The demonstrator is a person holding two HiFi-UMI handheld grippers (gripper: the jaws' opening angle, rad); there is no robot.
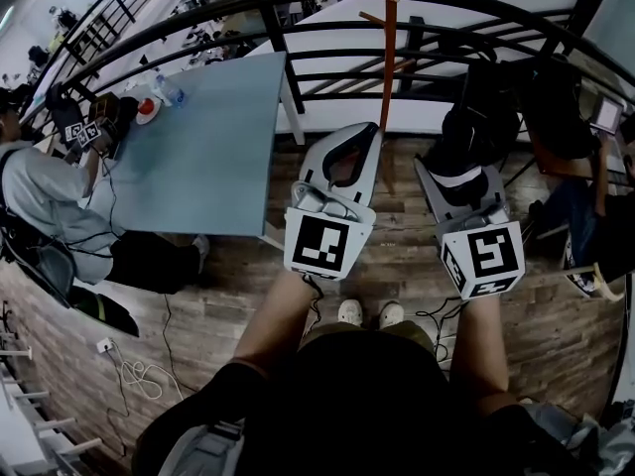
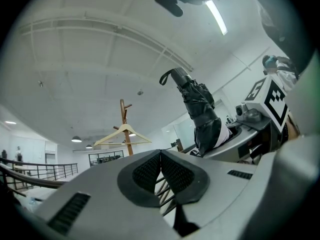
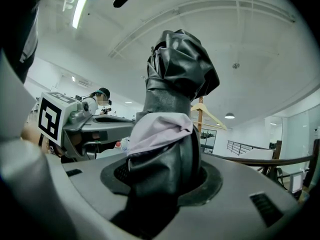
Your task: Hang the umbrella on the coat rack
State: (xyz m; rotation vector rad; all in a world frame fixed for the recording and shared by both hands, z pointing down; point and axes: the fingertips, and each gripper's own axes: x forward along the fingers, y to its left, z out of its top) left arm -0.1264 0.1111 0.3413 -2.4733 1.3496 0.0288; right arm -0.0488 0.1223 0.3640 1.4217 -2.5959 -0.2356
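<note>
Gripping the folded black umbrella [image 3: 177,79], right gripper [image 3: 162,176] holds it upright at frame centre; left gripper [image 2: 160,159] jaws closed, empty; coat rack [image 2: 124,126] centre-left beyond them.

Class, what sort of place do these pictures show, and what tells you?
Probably an indoor gallery in an office-like building: a black railing edges the plank floor, beside a blue table, with a coat rack and strip light.

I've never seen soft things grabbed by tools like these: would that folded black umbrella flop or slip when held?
The umbrella rises from the right gripper without sagging, so its core is probably stiff. Its crumpled fabric bulges loosely, so the outside likely squashes and may slide slightly. Folded short, it is probably light.
</note>
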